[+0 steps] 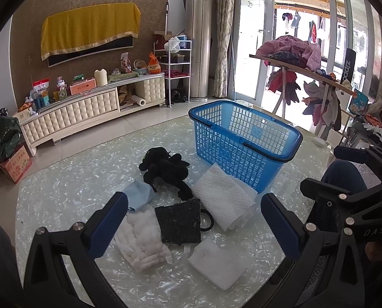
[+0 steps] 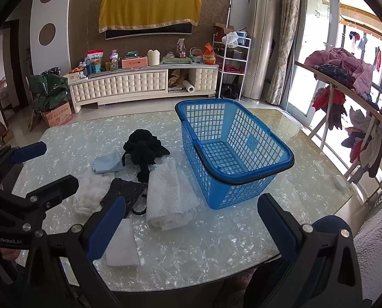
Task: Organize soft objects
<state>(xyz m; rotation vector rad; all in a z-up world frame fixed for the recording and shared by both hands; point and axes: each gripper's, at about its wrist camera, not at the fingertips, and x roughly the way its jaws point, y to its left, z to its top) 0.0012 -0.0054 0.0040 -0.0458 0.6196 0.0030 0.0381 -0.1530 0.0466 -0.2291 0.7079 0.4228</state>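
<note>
A blue plastic basket (image 1: 257,159) (image 2: 245,182) stands empty on the glass table. Left of it lie soft things: a black plush toy (image 1: 166,169) (image 2: 143,148), a light blue cloth (image 1: 139,196) (image 2: 106,164), a white bubble-wrap roll (image 1: 223,200) (image 2: 169,195), a dark sponge pad (image 1: 179,222) (image 2: 125,191), a white quilted pad (image 1: 139,241) (image 2: 88,195) and a white foam block (image 1: 216,263) (image 2: 121,242). My left gripper (image 1: 193,228) is open and empty above the pile. My right gripper (image 2: 191,227) is open and empty, in front of the basket.
The table (image 2: 216,251) has a pearl-patterned glass top, its front edge near me. A white TV cabinet (image 2: 144,82) with clutter stands behind. A drying rack (image 2: 345,89) with clothes stands at the right. A small white object (image 2: 340,181) lies near the table's right edge.
</note>
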